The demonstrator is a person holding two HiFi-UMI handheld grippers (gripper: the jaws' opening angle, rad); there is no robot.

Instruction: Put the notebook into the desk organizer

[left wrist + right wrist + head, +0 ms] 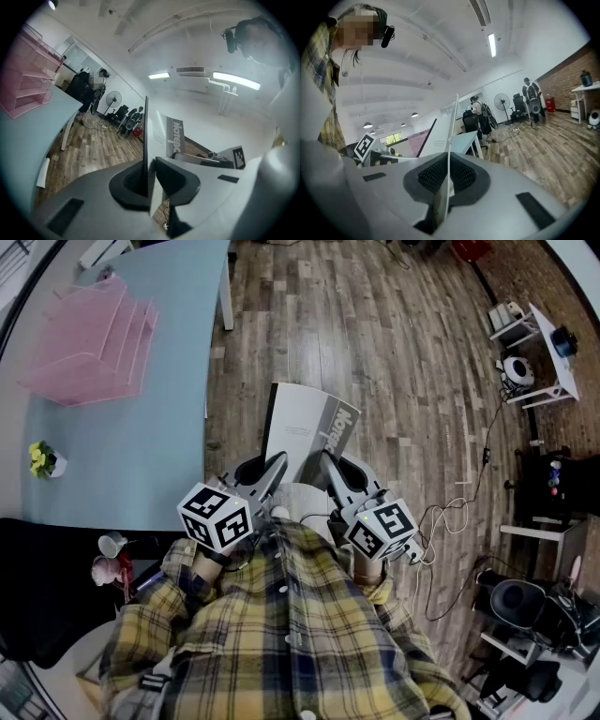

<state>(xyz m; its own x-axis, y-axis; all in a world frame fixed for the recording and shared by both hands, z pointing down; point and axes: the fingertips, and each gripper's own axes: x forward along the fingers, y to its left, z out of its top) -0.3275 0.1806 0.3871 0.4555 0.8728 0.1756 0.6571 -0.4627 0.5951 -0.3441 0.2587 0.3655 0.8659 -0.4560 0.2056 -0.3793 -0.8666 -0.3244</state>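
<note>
Notebook (305, 432) is in the air over the wood floor (394, 352), right of the table (141, 456) and well apart from the organizer (94, 352). It is not in the organizer yet.

Left gripper (270, 472) pinches the notebook's near left edge, and in the left gripper view the pads are clamped on the upright cover. Right gripper (330, 468) pinches the near right edge. In the right gripper view its jaws are nearly together on a thin sheet edge, probably the cover or a few pages.

Why held so:
- A two-sided grip likely keeps the floppy notebook from sagging or fanning open.
- Both grips sit at the near end, so the far end is free, which should let it lead into a slot.
- Notebook stands on edge in both gripper views, a fit for the upright stepped slots.

Organizer sits at the table's far left part with its open side up. It is reachable from above, but the carry has to go left across the table.

Judged stage: carrying, insertion not begun.

Counts:
- Notebook 1.
- Organizer 1, pink mesh, several tiers, exact number unclear.
- Grippers 2.
- Table 1.
- Small plant (42, 458) 1, on the table's near left, clear of the likely path.
</note>
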